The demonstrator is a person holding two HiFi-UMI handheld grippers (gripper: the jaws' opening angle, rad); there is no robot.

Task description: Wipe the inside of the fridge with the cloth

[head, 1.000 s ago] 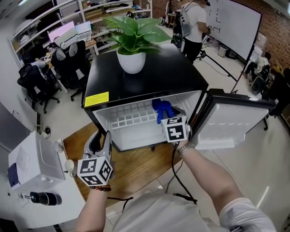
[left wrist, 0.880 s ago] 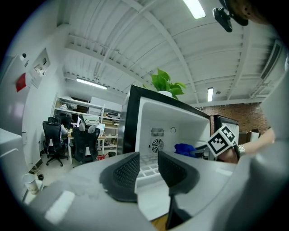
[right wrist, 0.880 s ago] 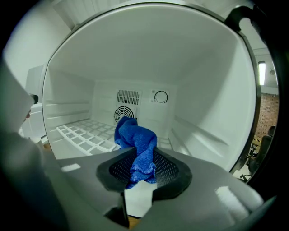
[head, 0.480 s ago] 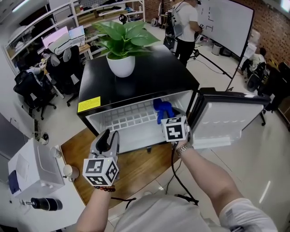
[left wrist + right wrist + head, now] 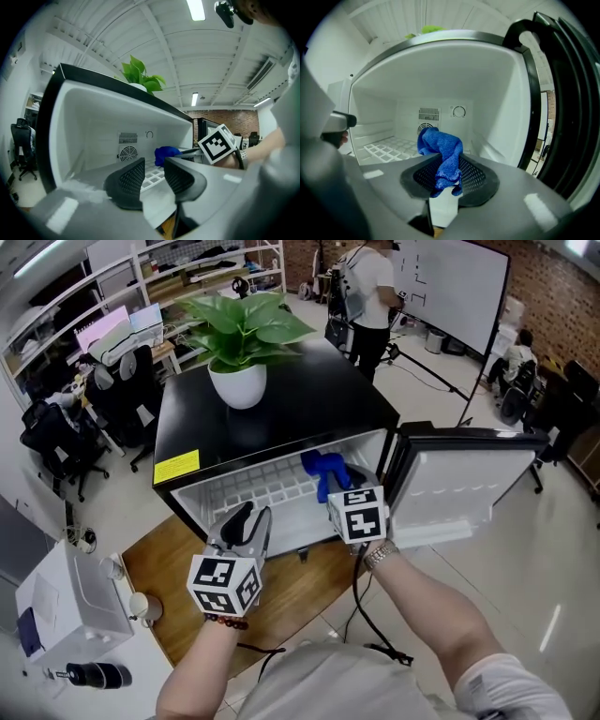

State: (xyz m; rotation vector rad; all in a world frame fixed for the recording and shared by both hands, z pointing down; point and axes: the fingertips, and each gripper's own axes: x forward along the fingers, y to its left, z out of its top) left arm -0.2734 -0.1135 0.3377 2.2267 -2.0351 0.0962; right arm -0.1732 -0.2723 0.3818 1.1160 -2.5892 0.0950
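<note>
hanging from the right claw (image 5: 447,174), the blue cloth (image 5: 443,152) sits at the mouth of the fridge (image 5: 281,418). its upper fold is bunched above the pads and its tail droops between them, so this claw is clamped on it. in the head view the cloth (image 5: 323,470) is inside the cavity toward the right side, above the white wire shelf (image 5: 267,488); i cannot tell whether it touches the shelf or a wall. over the last second the right claw has hardly shifted against the fridge, so the cloth is about where it was.

the real change is on the other side. the left claw (image 5: 246,523) has swung in from low and off to the left, and now points at the open front near the left half of the shelf. its jaws stand apart with nothing between them. the door (image 5: 459,484) stays wide open to the right.

judging from this, no wiping stroke is under way yet: the cloth is held ready inside. the left claw's approach looks like a move to brace the fridge, though that is a guess. the back wall with its fan grille (image 5: 427,114) and the side walls look still to be wiped.
</note>
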